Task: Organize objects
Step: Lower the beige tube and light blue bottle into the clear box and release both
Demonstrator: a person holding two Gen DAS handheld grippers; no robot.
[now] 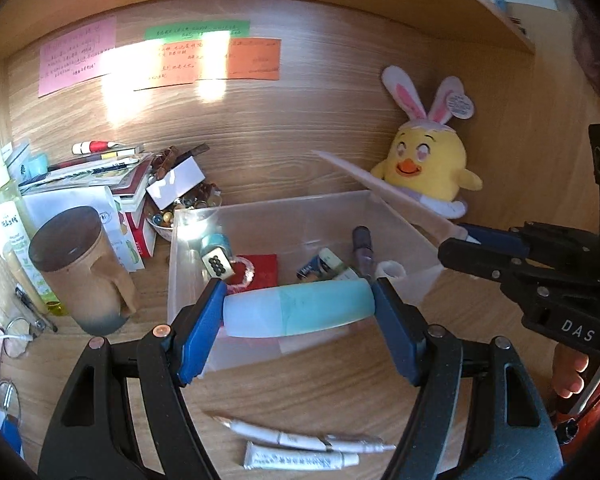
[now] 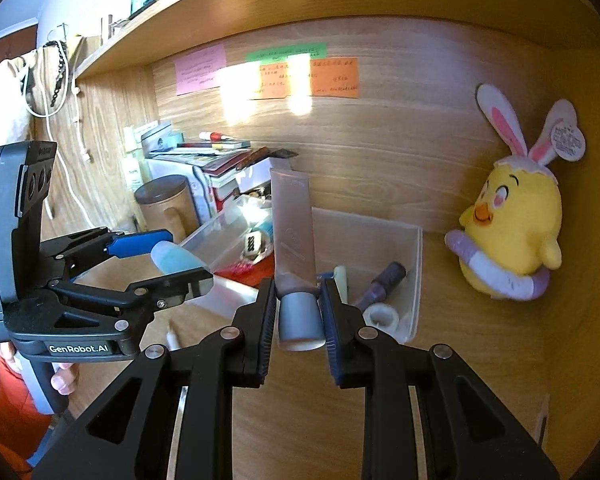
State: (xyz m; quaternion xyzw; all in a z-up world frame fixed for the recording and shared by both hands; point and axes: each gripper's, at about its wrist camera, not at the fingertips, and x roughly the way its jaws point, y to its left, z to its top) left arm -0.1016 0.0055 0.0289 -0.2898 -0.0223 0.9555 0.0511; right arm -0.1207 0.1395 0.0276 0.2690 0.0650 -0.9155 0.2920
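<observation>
My left gripper [image 1: 298, 314] is shut on a teal and white bottle [image 1: 300, 310], held sideways above the near edge of a clear plastic bin [image 1: 260, 216]; the bottle shows in the right wrist view [image 2: 176, 258] too. My right gripper [image 2: 298, 300] is shut on the grey cap of a pink tube [image 2: 294, 224], held upright over the bin [image 2: 380, 232]. The tube [image 1: 384, 188] also shows at the bin's right rim in the left wrist view. In the bin lie a mahjong tile [image 1: 218, 264], a red packet [image 1: 262, 268], a purple pen [image 1: 362, 246] and a tape roll [image 2: 382, 314].
Two white tubes [image 1: 300, 446] lie on the desk near me. A brown lidded mug [image 1: 84, 270], bottles [image 1: 8, 208] and stacked books [image 1: 100, 172] crowd the left. A yellow chick plush [image 1: 430, 160] sits at the back right. A shelf runs overhead.
</observation>
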